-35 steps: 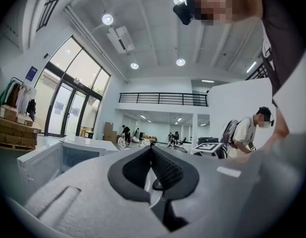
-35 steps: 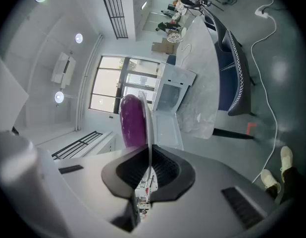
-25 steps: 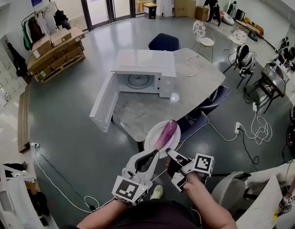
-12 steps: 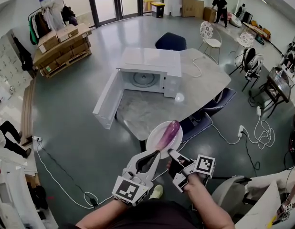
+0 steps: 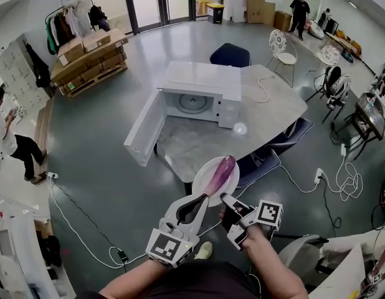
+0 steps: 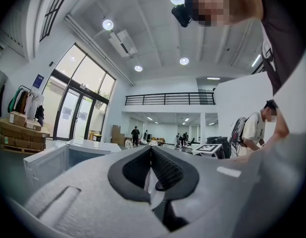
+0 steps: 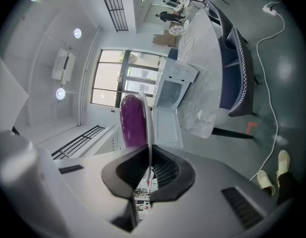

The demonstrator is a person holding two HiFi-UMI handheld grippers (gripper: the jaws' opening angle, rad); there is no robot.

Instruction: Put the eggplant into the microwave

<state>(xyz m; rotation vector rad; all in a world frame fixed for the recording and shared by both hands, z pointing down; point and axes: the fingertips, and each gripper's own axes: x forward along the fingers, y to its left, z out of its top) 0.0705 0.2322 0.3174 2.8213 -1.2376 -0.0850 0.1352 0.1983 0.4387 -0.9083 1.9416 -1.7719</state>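
Note:
A purple eggplant point(image 5: 218, 174) lies on a white plate point(image 5: 229, 183) held in the air short of the table's near edge. My left gripper point(image 5: 204, 199) is shut on the plate's near rim, and my right gripper point(image 5: 224, 197) is shut on the same rim just to the right. The right gripper view shows the plate point(image 7: 149, 125) edge-on between the pads of the right gripper point(image 7: 150, 151), with the eggplant point(image 7: 132, 121) to its left. A sliver of plate point(image 6: 150, 178) shows inside the left gripper point(image 6: 151, 151). The white microwave point(image 5: 202, 96) stands on the marble table point(image 5: 273, 103), its door point(image 5: 142, 130) swung wide open.
A blue chair point(image 5: 268, 157) is tucked under the table's near right edge, another point(image 5: 230, 55) stands behind it. Cables point(image 5: 334, 178) trail over the floor at right. Pallets with boxes point(image 5: 90, 56) sit far left. One person point(image 5: 10, 137) is at the left edge, another point(image 5: 299, 8) far back.
Both grippers and the plate have kept their place. The view has drifted, so the microwave sits slightly more to the right, and a person has come into view at the left edge.

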